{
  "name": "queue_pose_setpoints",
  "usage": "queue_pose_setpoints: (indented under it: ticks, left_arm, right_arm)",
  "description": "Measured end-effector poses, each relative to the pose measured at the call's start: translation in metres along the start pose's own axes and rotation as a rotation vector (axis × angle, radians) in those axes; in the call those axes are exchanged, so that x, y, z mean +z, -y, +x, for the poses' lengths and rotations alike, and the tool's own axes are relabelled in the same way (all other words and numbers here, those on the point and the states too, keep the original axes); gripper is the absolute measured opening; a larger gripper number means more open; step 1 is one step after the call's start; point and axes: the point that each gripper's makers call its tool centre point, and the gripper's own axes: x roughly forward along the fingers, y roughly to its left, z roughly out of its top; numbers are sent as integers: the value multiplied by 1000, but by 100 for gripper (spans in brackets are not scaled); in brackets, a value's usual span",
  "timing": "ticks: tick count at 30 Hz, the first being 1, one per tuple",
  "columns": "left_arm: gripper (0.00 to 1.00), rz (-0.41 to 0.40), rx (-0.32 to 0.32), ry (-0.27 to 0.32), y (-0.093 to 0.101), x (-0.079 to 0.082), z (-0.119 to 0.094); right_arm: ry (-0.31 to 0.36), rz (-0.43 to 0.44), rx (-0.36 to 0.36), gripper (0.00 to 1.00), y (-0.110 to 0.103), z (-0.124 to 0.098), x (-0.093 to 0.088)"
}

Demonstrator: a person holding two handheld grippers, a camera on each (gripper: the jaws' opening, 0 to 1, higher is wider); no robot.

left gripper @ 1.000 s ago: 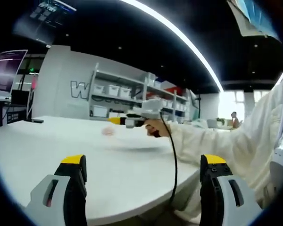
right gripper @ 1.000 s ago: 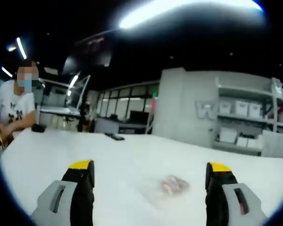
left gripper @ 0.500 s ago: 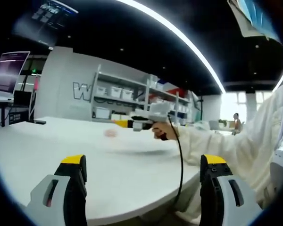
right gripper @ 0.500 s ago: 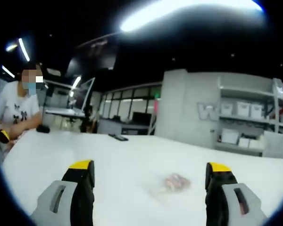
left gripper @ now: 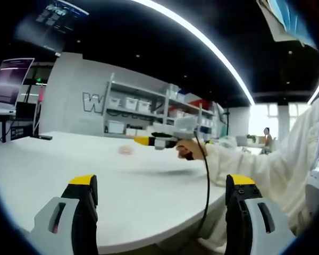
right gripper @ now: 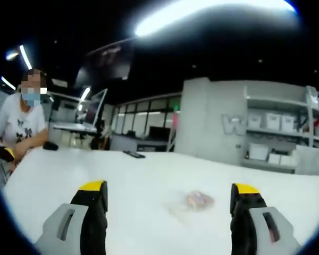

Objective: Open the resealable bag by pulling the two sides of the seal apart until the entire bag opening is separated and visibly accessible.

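Grippers, left (left gripper: 158,197) and right (right gripper: 167,201), we held gaping, empty, short of the bag (right gripper: 194,202) on the table (right gripper: 138,175); grabbing both seal sides together risked dragging it shut.

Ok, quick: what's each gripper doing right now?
Left gripper: open, holding nothing.
Right gripper: open, holding nothing; the bag lies on the table ahead.

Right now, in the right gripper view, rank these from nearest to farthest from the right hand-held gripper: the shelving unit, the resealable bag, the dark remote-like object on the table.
1. Resealable bag: on the white table, just ahead of the right hand-held gripper, between its jaws.
2. Dark remote-like object: near the table's far edge, left of centre.
3. Shelving unit: beyond the table, at right.
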Motion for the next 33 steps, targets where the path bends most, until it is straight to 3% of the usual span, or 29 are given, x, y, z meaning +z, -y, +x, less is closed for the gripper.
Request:
queue_pose_setpoints:
  ticks: [33]
  left_arm:
    - [99, -19, 3, -10, -2, -4, 0]
  right_arm:
    - [-15, -26, 14, 93, -11, -48, -5]
